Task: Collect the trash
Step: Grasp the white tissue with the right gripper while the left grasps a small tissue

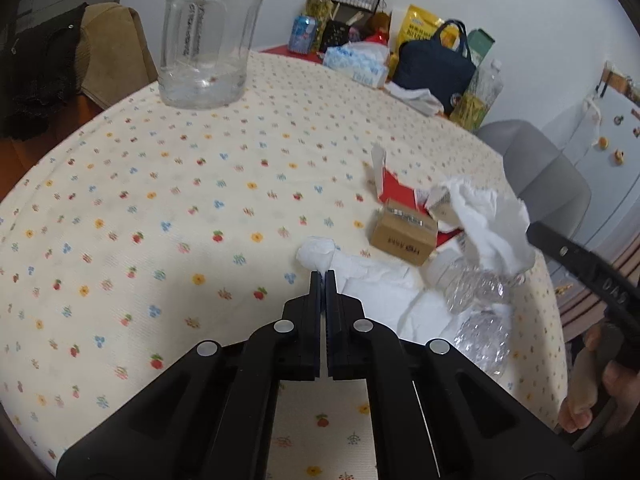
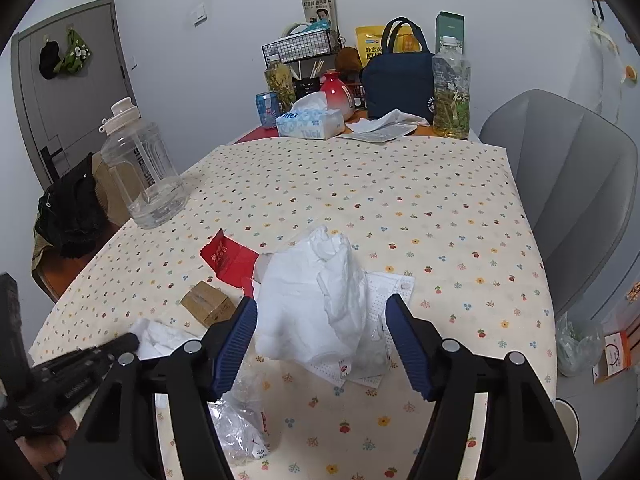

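Little looks collected: the left gripper (image 1: 323,276) is pinched on a small white tissue wad (image 1: 317,253) on the tablecloth (image 1: 160,200), the right gripper (image 2: 322,336) gapes around crumpled tissue (image 2: 316,304) (red wrapper (image 2: 228,260), cardboard box (image 2: 206,307), crushed bottle (image 2: 240,424) remain).

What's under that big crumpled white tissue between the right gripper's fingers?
Under the crumpled white tissue, a dotted white wrapper and the crushed clear plastic bottle stick out on the tablecloth. Whatever lies beneath its middle is covered.
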A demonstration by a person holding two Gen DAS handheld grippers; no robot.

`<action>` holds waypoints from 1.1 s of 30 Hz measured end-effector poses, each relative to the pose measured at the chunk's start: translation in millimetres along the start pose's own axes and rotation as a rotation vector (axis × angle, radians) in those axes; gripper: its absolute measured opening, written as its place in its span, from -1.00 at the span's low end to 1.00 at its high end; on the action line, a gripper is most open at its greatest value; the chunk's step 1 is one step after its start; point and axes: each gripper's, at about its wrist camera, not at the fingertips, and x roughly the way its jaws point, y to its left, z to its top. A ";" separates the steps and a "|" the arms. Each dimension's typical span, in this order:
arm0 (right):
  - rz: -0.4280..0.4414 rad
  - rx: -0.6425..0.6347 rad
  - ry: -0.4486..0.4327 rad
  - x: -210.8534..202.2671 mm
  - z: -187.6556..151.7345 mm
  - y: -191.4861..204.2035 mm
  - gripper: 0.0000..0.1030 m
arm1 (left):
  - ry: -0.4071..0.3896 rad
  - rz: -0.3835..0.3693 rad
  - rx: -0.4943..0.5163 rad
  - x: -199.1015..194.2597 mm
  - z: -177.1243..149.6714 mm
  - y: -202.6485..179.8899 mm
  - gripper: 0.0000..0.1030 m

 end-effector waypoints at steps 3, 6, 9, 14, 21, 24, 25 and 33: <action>0.001 -0.010 0.005 4.4 2.7 1.4 0.21 | -0.026 -0.005 -0.017 -7.0 5.8 5.2 -0.95; -0.005 -0.024 0.006 11.2 5.8 4.7 0.20 | -0.038 -0.006 -0.036 -8.8 9.0 12.2 -0.95; -0.007 -0.036 0.019 21.5 7.5 8.3 0.08 | -0.034 -0.002 -0.051 -6.2 10.7 18.7 -0.95; -0.005 -0.052 0.056 33.3 7.6 12.2 -0.80 | -0.043 0.004 -0.056 -7.8 13.9 21.4 -0.95; 0.016 -0.058 -0.001 6.0 5.5 9.3 -0.95 | -0.044 -0.011 -0.044 -9.7 8.2 13.2 -0.95; 0.029 -0.049 -0.030 -11.3 9.3 6.0 -0.95 | -0.057 -0.018 -0.035 -14.6 9.6 6.3 -0.95; 0.035 -0.045 -0.041 -17.5 10.7 4.4 -0.95 | -0.062 -0.021 -0.031 -16.2 10.1 3.6 -0.95; 0.053 -0.007 -0.104 -57.0 13.0 -14.5 -0.95 | -0.073 -0.047 0.013 -25.8 10.0 -21.3 -0.95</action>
